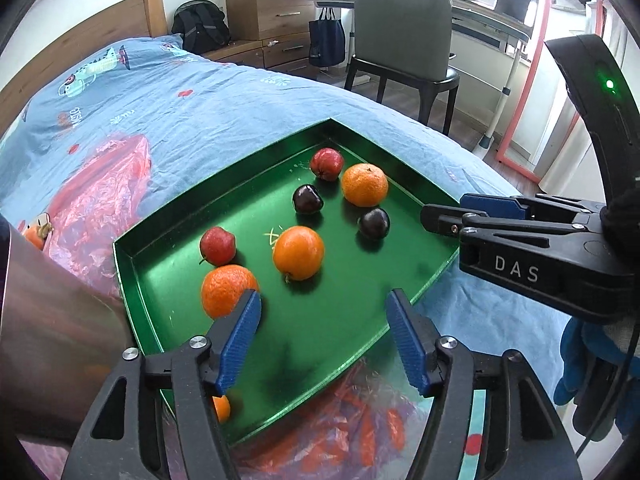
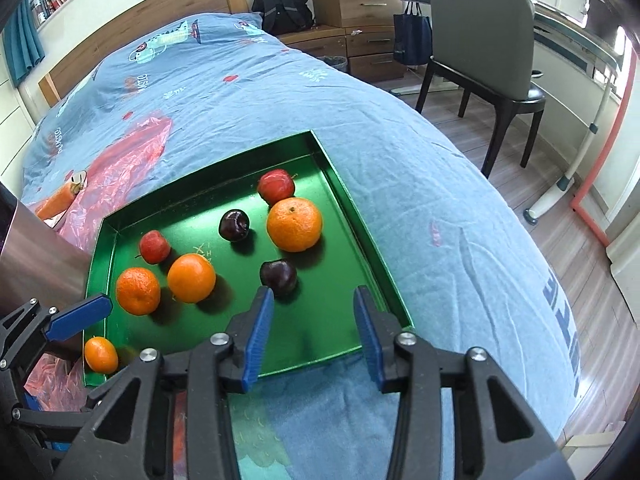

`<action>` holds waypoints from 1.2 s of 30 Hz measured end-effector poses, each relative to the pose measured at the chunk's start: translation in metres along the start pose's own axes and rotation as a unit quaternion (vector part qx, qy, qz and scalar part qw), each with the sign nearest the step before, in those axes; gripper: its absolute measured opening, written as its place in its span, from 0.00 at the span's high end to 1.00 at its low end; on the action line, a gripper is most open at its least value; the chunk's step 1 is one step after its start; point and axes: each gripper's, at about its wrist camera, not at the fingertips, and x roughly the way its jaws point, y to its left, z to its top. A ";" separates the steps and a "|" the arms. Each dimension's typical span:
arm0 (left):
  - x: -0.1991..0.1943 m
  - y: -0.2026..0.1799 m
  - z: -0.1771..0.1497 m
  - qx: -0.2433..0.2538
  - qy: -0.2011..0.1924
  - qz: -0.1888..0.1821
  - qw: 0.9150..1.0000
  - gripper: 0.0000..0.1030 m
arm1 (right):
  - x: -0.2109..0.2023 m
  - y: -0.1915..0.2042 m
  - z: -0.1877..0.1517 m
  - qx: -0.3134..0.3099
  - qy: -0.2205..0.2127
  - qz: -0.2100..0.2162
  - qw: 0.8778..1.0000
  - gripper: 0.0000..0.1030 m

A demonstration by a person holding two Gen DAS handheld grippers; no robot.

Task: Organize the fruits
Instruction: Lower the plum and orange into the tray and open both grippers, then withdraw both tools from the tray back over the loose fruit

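Hovering above the green tray [image 2: 362, 232] on the bed [image 2: 400, 168], both grippers are standing with jaws spread wide and nothing between them. The right gripper [image 2: 314, 332] is sitting at the lower middle of its own frame, over the tray's near edge, with a dark plum [image 2: 278, 276] just beyond its left finger. The left gripper [image 1: 322, 340] is sitting low in its own frame, an orange [image 1: 224, 290] just beside its left finger.

All the fruit is lying loose in the tray: a second dark plum [image 2: 234, 225] and a large orange [image 2: 294, 224] toward the middle, a red fruit [image 2: 276, 186] in the upper part, another red fruit [image 2: 154, 247] and a smooth orange [image 2: 191, 278] to the left, and a small orange [image 2: 101, 355] in the lower left corner.

Judging from this, the sorting is only getting started and a pick is being lined up. The next move is probably calling for the right gripper to ease forward and down around the nearer plum, closing gently, since round fruit is likely to roll on the slick tray.
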 end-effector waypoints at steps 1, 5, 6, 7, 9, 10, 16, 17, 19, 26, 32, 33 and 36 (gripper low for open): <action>-0.002 -0.001 -0.003 -0.002 0.003 -0.003 1.000 0.42 | -0.002 -0.001 -0.003 0.002 0.001 -0.003 1.000 0.48; -0.010 -0.003 -0.014 -0.001 0.007 -0.006 1.000 0.40 | -0.011 -0.003 -0.018 0.012 0.003 -0.014 1.000 0.37; -0.012 -0.005 -0.017 0.002 0.007 -0.009 1.000 0.39 | -0.013 -0.004 -0.022 0.014 0.005 -0.016 1.000 0.36; -0.014 -0.006 -0.021 0.006 0.008 -0.011 1.000 0.38 | -0.014 -0.003 -0.026 0.015 0.008 -0.019 1.000 0.34; -0.018 -0.011 -0.030 0.020 0.010 -0.018 1.000 0.36 | -0.017 -0.002 -0.034 0.017 0.013 -0.023 1.000 0.30; -0.019 -0.013 -0.035 0.029 0.011 -0.022 0.999 0.36 | -0.017 -0.001 -0.039 0.016 0.016 -0.025 0.999 0.27; -0.031 -0.025 -0.069 0.062 0.027 -0.046 0.997 0.29 | -0.018 0.009 -0.066 0.012 0.043 -0.030 0.999 0.24; -0.033 -0.027 -0.075 0.070 0.029 -0.050 0.996 0.29 | -0.019 0.011 -0.070 0.012 0.046 -0.030 0.998 0.24; -0.037 -0.028 -0.086 0.081 0.033 -0.059 0.994 0.28 | -0.021 0.016 -0.077 0.011 0.050 -0.026 0.998 0.24; -0.051 -0.017 -0.118 0.095 0.045 -0.064 0.992 0.28 | -0.028 0.042 -0.097 -0.005 0.066 -0.018 0.998 0.24; -0.066 0.009 -0.146 0.078 0.052 -0.054 0.994 0.28 | -0.030 0.066 -0.112 -0.010 0.078 -0.014 0.997 0.24; -0.069 0.013 -0.151 0.076 0.054 -0.053 0.994 0.28 | -0.031 0.070 -0.116 -0.010 0.080 -0.014 0.997 0.24; -0.078 0.026 -0.166 0.073 0.056 -0.050 0.994 0.28 | -0.035 0.083 -0.127 -0.012 0.087 -0.014 0.996 0.24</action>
